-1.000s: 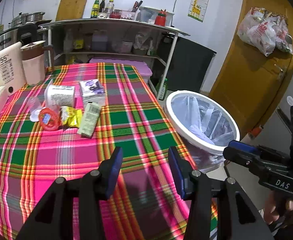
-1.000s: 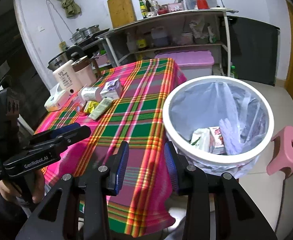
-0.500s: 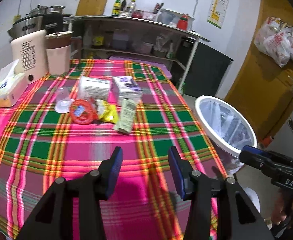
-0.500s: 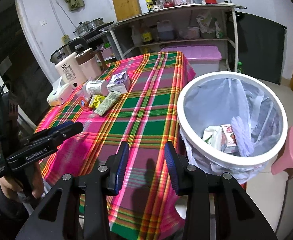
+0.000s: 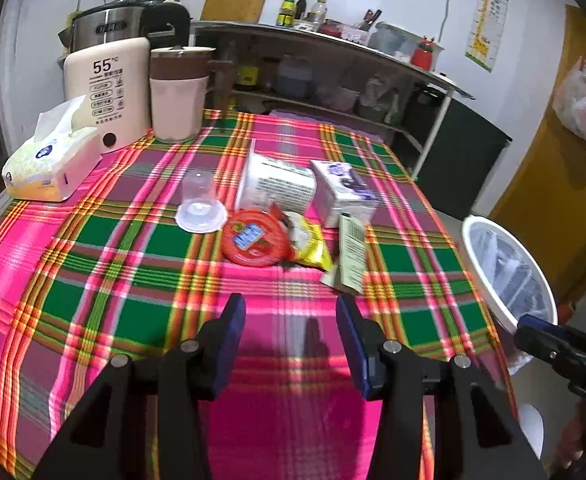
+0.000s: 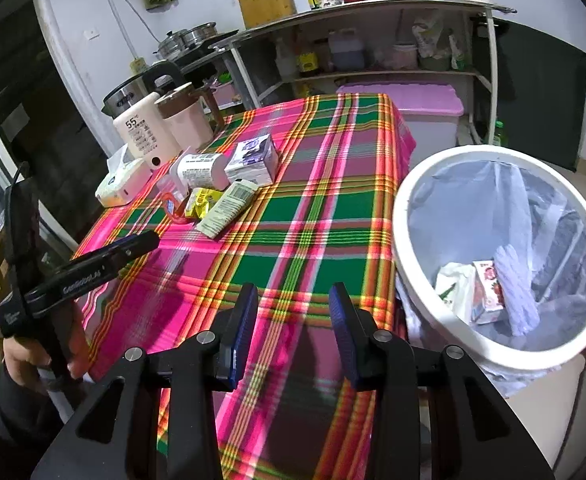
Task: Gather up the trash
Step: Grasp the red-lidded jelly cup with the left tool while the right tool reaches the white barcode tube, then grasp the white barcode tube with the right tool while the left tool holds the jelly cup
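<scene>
Trash lies in a cluster on the plaid tablecloth (image 5: 133,280): a red round lid (image 5: 255,238), a yellow wrapper (image 5: 313,242), a pale green flattened carton (image 5: 351,256), a white tub on its side (image 5: 277,186), a purple-and-white carton (image 5: 343,192) and a clear plastic cup (image 5: 199,200). My left gripper (image 5: 291,316) hovers open and empty just short of the cluster. My right gripper (image 6: 293,312) is open and empty over the table's near edge, beside the white bin (image 6: 413,280). The bin, lined with a bag, holds a small pink carton (image 6: 487,292) and other scraps.
A tissue pack (image 5: 49,160), a cream water warmer (image 5: 107,92) and a pink jug (image 5: 177,92) stand at the table's far left. Behind are a loaded shelf (image 6: 373,32), a purple-lidded box (image 6: 413,100) and a black cabinet (image 6: 541,100). A hand (image 6: 25,356) holds the left gripper's handle.
The left gripper has swung left across the table toward the trash cluster, which now sits centred ahead; the bin slid to the right edge. The right gripper shifted a little, staying beside the bin.
</scene>
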`<state>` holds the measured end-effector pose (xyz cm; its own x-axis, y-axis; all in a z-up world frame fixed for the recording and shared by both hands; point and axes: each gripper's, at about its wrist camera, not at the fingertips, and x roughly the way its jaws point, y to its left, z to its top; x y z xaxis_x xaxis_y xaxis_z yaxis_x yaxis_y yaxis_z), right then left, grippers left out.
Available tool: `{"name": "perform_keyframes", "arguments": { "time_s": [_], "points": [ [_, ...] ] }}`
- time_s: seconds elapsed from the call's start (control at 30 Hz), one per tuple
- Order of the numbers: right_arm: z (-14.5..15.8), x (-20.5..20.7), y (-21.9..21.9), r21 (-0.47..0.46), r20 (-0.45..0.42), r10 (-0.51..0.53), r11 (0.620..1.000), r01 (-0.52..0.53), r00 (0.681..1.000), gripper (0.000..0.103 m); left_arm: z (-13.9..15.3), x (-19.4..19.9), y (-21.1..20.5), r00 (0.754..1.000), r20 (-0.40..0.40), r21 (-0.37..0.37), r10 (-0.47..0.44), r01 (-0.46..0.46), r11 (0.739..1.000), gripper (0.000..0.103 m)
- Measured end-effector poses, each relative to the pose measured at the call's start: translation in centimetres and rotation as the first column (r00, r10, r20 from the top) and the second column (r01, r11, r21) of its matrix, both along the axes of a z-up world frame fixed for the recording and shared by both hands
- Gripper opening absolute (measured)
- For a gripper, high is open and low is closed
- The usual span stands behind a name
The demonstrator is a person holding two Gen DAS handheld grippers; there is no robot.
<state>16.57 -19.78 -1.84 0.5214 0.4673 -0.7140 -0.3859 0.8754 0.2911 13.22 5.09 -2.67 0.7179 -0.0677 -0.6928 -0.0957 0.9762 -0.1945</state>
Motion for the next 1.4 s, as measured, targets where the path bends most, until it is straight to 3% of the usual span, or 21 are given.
{"name": "perform_keyframes", "arguments": {
  "time_s": [0.27,0.67,0.87,0.93,0.97,1.4],
  "points": [
    [-0.6,1.7,1.2,-0.006,-0.019,0.009,1.000,-0.009,1.000,0.038,-0.9,2.6,1.4,1.000,-0.025,-0.006,0.013,-0.013,1.000,0.049],
    [-1.5,3.9,3.3,-0.022,-0.043,0.031,0.999,-0.032,0.999,0.038,-1.0,4.6,3.6,0.998,-0.004,-0.100,0.069,-0.069,0.993,0.055],
    [-1.6,4.8,4.4,-0.023,-0.049,0.044,0.999,-0.045,0.998,0.038,-1.6,5.6,3.6,0.998,-0.022,-0.101,0.061,-0.063,0.993,0.055],
    [-1.6,5.0,4.8,-0.025,-0.048,0.049,0.998,-0.050,0.998,0.038,-1.7,5.7,3.4,0.998,-0.020,-0.095,0.051,-0.053,0.994,0.054],
    [-1.6,5.1,5.1,-0.025,-0.049,0.051,0.998,-0.053,0.997,0.038,-1.7,5.7,3.4,0.999,-0.021,-0.094,0.046,-0.048,0.994,0.048],
    [-1.9,7.4,9.0,-0.001,-0.075,0.059,0.998,-0.060,0.995,0.038,-1.5,2.8,3.9,0.999,0.007,-0.087,0.032,-0.031,0.996,0.048]
  ]
}}
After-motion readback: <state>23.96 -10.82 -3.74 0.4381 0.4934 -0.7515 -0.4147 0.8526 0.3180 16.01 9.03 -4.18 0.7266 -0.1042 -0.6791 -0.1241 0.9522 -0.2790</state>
